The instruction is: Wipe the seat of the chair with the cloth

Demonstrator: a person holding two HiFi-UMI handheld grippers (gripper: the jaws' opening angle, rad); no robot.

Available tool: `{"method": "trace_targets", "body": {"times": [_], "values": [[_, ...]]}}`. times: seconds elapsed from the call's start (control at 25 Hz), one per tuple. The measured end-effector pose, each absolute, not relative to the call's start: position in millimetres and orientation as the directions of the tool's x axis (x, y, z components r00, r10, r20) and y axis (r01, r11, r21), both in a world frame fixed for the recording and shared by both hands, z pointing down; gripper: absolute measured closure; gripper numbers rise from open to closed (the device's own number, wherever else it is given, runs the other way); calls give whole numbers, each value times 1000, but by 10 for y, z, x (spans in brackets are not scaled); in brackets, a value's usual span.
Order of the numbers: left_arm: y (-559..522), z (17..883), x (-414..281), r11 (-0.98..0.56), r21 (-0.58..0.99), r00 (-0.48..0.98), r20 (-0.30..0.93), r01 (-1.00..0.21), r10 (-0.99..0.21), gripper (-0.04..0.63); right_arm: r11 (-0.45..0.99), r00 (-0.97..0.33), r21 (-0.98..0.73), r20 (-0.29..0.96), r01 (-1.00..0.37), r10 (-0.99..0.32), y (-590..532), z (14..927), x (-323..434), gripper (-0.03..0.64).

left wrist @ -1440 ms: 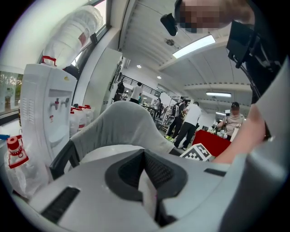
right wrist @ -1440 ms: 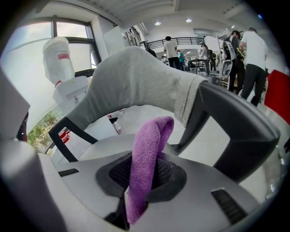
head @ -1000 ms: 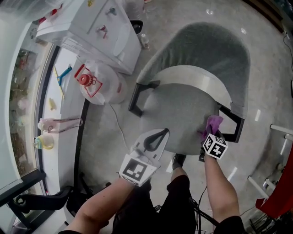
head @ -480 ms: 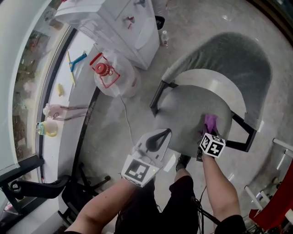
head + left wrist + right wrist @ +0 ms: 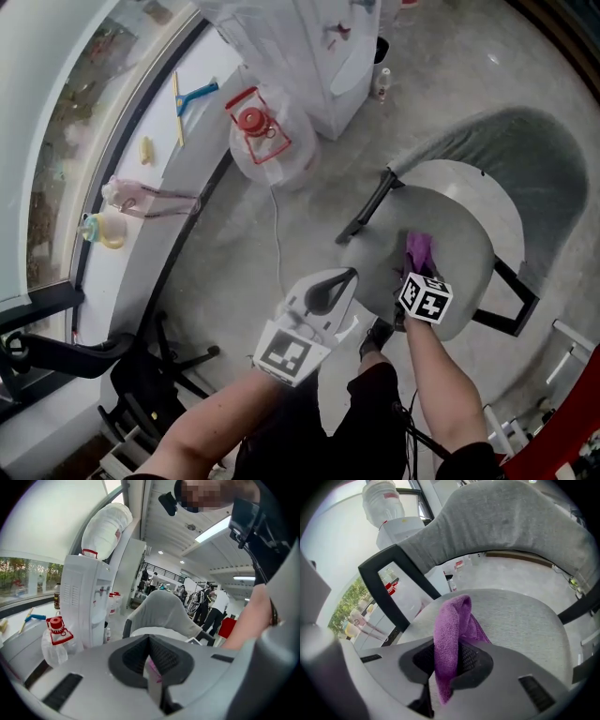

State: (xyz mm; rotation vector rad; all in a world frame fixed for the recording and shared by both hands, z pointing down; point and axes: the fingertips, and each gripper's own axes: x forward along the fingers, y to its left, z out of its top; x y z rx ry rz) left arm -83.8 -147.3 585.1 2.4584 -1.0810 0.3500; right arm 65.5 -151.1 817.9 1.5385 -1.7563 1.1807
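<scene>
The grey chair seat (image 5: 459,248) lies at the right of the head view, with its curved grey back (image 5: 539,155) behind it. A purple cloth (image 5: 418,247) rests on the seat's middle, and my right gripper (image 5: 413,273) is shut on its near end. In the right gripper view the cloth (image 5: 451,620) stands folded up out of the jaws over the seat (image 5: 520,620). My left gripper (image 5: 340,278) hovers off the seat's near left edge, shut with nothing held. In the left gripper view its tips (image 5: 150,641) point at the chair (image 5: 161,611).
A white water dispenser (image 5: 323,47) and a big clear bottle with a red cap (image 5: 264,139) stand on the floor left of the chair. A black armrest frame (image 5: 367,214) borders the seat's left side. A black chair base (image 5: 155,370) is at lower left. People (image 5: 213,609) stand far behind.
My right gripper has drawn the cloth across the seat from its right edge toward the middle. The left gripper stays in the same pose off the seat.
</scene>
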Motion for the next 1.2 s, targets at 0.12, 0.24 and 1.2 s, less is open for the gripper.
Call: {"method": "trace_targets", "body": {"times": [0.12,0.24,1.2], "values": [[-1456,5830,-944,-594,281,655,389,-754,-647,588,2,-263,-303,822,-953,-504,-1585,8179,359,549],[-1440,5806,-1044,-588,282,650,386,-758,-654,588,-3,-291,-339,813,-941,-504,-1664,8160,161,549],[-1282,5727,-49,-724,246,756,348,-645,-555,588,-100,-223,-391,696,-915,-683,-1658,7497,1482,549]]}}
